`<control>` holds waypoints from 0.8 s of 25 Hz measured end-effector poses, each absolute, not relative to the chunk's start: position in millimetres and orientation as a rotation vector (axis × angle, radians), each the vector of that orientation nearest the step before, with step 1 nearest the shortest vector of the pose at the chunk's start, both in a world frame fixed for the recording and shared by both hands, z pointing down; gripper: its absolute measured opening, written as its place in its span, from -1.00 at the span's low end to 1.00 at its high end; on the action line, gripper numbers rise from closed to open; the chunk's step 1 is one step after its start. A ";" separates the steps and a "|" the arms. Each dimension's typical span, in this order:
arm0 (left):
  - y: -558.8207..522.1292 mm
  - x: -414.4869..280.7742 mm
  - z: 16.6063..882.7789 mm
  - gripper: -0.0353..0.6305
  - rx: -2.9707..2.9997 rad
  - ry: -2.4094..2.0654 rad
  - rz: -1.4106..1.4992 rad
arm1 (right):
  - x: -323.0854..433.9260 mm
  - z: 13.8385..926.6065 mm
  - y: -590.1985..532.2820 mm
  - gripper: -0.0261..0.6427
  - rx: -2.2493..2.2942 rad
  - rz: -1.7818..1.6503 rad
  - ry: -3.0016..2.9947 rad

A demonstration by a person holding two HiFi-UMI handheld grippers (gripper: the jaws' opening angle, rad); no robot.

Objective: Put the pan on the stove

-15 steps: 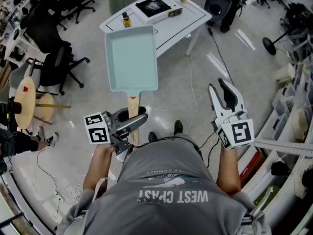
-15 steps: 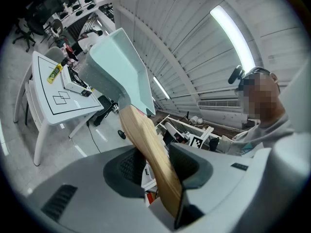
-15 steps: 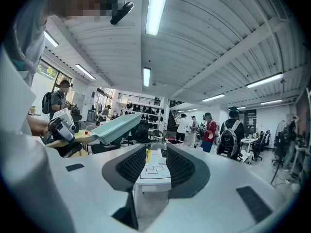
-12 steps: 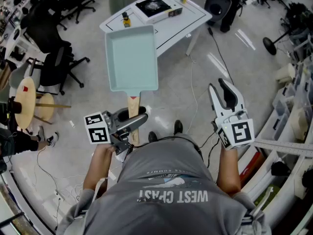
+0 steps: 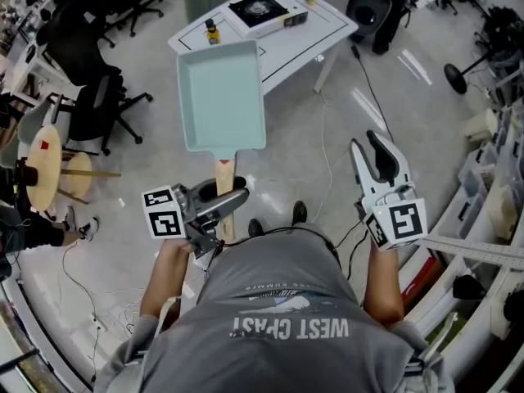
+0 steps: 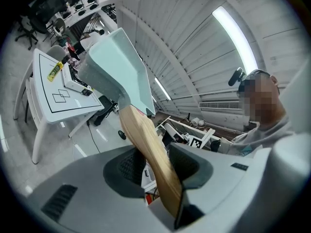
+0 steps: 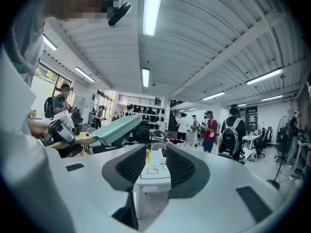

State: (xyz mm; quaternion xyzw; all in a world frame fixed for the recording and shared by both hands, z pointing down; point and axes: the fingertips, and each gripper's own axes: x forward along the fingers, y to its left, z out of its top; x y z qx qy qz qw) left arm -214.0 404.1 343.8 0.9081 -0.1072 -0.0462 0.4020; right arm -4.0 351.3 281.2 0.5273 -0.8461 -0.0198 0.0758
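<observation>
- Well short of the white tabletop [image 5: 323, 31] bearing the black square stove [image 5: 258, 9].
- Mid-carry, seemingly: mint-green rectangular pan [image 5: 221, 97] aloft, wooden handle [image 6: 146, 144] clamped in the left gripper [image 5: 219, 201].
- Right gripper [image 5: 366, 142] agape, empty.
- Next: step closer, lower level onto the burner.

Bright even light from ceiling tubes [image 7: 151, 8]; soft shadows; strong fisheye bending at edges; dark corners.

Pan handle's [image 5: 223, 171] lower end is disappearing under the left gripper [image 5: 232, 196] in head view. Pan [image 6: 114, 67] is covering part of the stove [image 6: 73, 85] in left gripper view. Bottle [image 5: 212, 32] on the table [image 5: 321, 24] is showing too small to read.
</observation>
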 end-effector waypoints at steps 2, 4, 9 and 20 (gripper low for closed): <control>401.7 -209.9 344.0 -0.46 2.298 -0.280 -0.115 | 0.8 282.0 347.2 -0.50 1.582 -0.044 -2.555; 397.8 -204.5 343.9 -0.46 2.299 -0.293 -0.115 | 6.5 283.0 341.0 -0.50 1.578 -0.025 -2.576; 382.5 -189.5 343.2 -0.46 2.288 -0.325 -0.134 | 20.5 280.9 317.4 -0.49 1.550 -0.006 -2.625; 338.1 -142.5 342.7 -0.46 2.270 -0.438 -0.190 | 55.6 282.2 250.0 -0.49 1.396 -0.005 -2.719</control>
